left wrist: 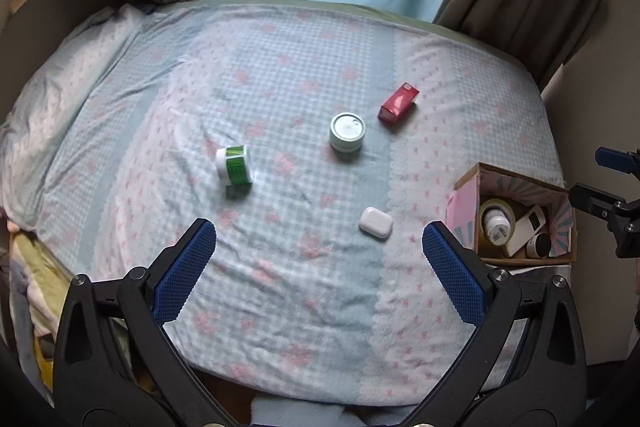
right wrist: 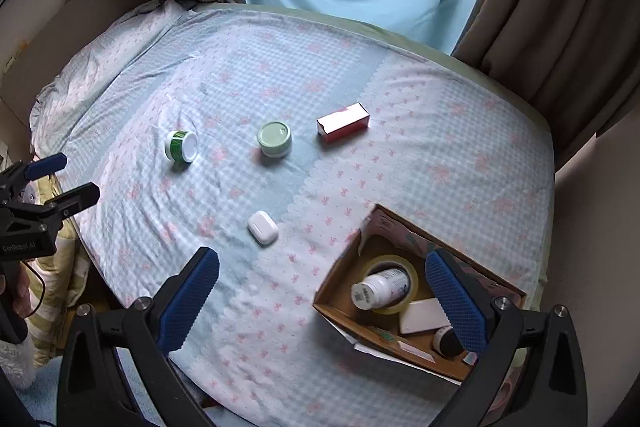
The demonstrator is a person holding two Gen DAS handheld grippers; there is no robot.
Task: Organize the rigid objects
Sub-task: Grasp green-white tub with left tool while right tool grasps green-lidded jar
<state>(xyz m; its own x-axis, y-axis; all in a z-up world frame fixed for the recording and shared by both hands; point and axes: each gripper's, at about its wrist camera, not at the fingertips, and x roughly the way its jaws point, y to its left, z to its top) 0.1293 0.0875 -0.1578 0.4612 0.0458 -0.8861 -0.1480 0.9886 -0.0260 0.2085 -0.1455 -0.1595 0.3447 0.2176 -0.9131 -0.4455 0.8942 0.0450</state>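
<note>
Left wrist view looks down on a bed (left wrist: pixel 280 307) where a white earbud case (left wrist: pixel 375 223), a pale green jar (left wrist: pixel 347 131), a green-labelled jar (left wrist: pixel 235 166) on its side and a red carton (left wrist: pixel 398 103) lie well apart, while the left claw (left wrist: pixel 319 251) hangs over them with its jaws spread wide and empty. Right wrist view shows the right claw (right wrist: pixel 322 281) likewise wide apart over a cardboard box (right wrist: pixel 340 281) already holding a pill bottle, tape roll and other items. The earbud case, nearest the box, looks light, hard and slick, and is probably best pinched across its flat sides.
</note>
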